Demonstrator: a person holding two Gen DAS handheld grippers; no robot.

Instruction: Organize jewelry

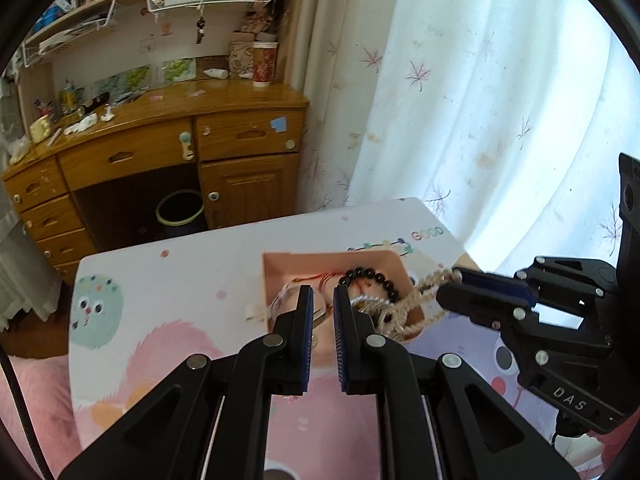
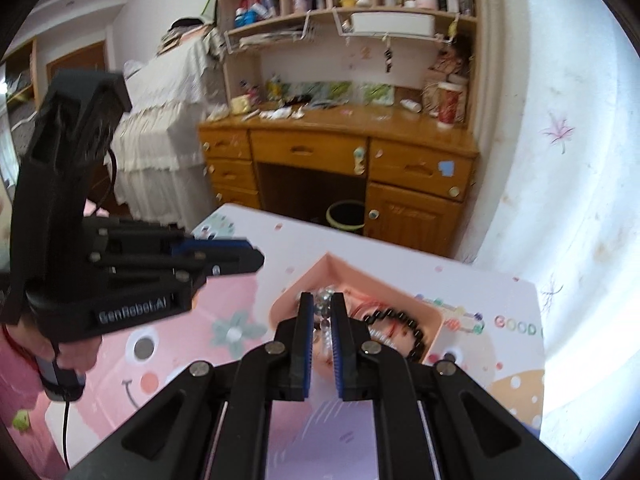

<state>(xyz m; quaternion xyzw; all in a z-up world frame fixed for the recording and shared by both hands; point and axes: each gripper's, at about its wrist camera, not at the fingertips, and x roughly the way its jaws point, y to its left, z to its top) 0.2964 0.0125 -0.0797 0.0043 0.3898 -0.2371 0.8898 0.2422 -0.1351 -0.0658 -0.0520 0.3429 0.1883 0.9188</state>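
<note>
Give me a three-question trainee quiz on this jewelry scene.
1. True or false: the black bead bracelet lies in the pink tray.
2. Which claw grips the pale bead strand: A left, B right?
3. What round thing stands under the wooden desk?
Key: 1 true. 2 B, the right claw. 3 a dark wastebin.

Daylight is pouring through the curtain (image 1: 480,120), glaring white there and washing out detail. Fisheye distortion is bending straight lines, and black vignetting is darkening every corner.
</note>
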